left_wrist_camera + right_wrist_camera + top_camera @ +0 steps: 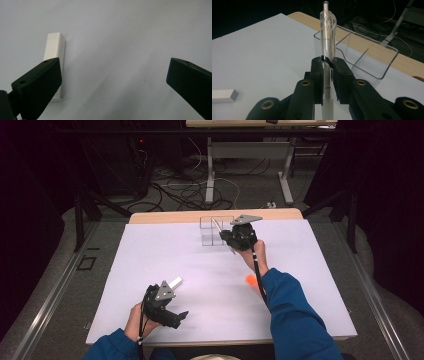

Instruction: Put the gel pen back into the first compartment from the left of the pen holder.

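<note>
The pen (327, 37)'s lower end is cut off below the right gripper (328, 75); in the high view it is a thin sliver. It is clear plastic with a clip, clamped between closed jaws just beside the clear organizer (372, 60), at the table (150, 265)'s 12 o'clock. The left gripper (113, 82) rests wide apart and empty at 7 o'clock, by a white block (53, 47).
</note>
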A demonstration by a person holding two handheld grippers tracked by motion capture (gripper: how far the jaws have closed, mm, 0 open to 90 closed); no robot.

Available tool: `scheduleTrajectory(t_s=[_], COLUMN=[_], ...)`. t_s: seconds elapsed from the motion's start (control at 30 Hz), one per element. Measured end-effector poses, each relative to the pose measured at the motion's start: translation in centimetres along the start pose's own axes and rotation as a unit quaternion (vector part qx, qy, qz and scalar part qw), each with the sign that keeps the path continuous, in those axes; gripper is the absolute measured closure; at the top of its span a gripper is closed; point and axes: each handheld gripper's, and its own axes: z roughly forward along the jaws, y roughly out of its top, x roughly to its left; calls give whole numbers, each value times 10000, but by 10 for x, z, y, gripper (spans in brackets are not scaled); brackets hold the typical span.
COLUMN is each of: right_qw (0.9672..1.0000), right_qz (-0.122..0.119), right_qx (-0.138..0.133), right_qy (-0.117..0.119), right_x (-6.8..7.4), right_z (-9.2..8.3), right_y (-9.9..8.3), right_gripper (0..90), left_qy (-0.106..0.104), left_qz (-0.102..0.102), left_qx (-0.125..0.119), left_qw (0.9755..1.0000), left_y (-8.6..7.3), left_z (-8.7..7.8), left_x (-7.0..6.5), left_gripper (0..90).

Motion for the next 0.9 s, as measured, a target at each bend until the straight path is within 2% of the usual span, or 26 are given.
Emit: scheduleTrajectory(t_s=[0.23, 0.47, 0.73, 0.8, 0.9], right_qw=[10000, 9998, 9991, 9987, 9983], right_qz=[-26, -43, -67, -118, -161], right_qx=[-94, -165, -410, -472, -528], right_qy=[4, -97, -126, -130, -171], right_x=[-1, -6, -8, -8, -7], right_z=[13, 23, 40, 44, 51], right_y=[6, 15, 27, 29, 34], right_gripper=[796, 796, 796, 796, 796], left_qy=[-21, -29, -34, 8, 6], left_qz=[-4, -4, -1, -35, -34], left_qx=[9, 8, 4, -98, -96], left_qw=[10000, 10000, 10000, 9999, 9999], left_y=[0, 0, 0, -1, -1], left_z=[0, 0, 0, 1, 1], left_x=[0, 0, 1, 0, 0], left_gripper=[0, 0, 0, 0, 0])
